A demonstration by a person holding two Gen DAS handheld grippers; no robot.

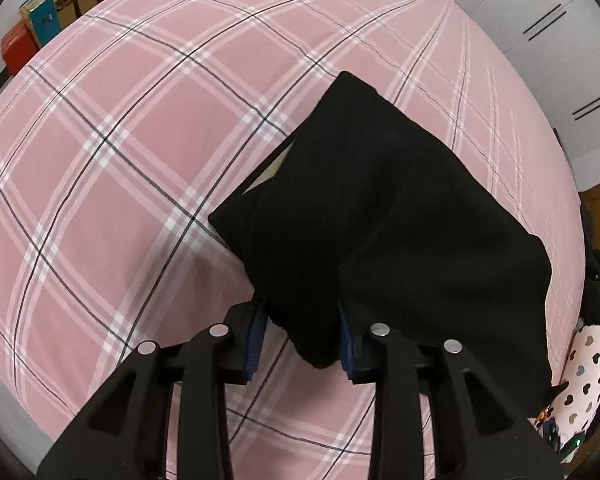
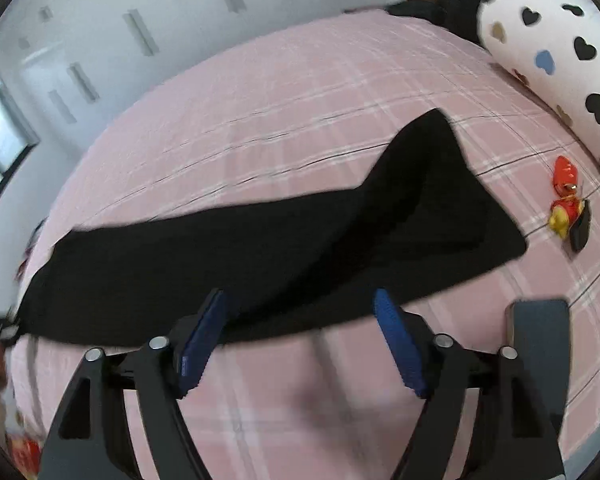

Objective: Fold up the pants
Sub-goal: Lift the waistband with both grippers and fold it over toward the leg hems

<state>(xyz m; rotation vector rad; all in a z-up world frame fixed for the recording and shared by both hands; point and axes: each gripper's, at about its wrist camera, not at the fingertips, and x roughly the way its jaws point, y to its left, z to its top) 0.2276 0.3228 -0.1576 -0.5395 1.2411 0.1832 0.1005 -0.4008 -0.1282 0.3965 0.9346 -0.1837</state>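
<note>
Black pants lie on a pink plaid bed sheet. My left gripper is shut on a bunched end of the pants and holds it lifted above the sheet. In the right wrist view the pants stretch flat across the bed from left to right, one corner pointing up at the far right. My right gripper is open and empty, its blue pads just in front of the pants' near edge.
A white pillow with heart prints lies at the bed's right end. A small red and yellow toy sits on the sheet beside it. A dark phone lies near my right gripper. Boxes stand beyond the bed.
</note>
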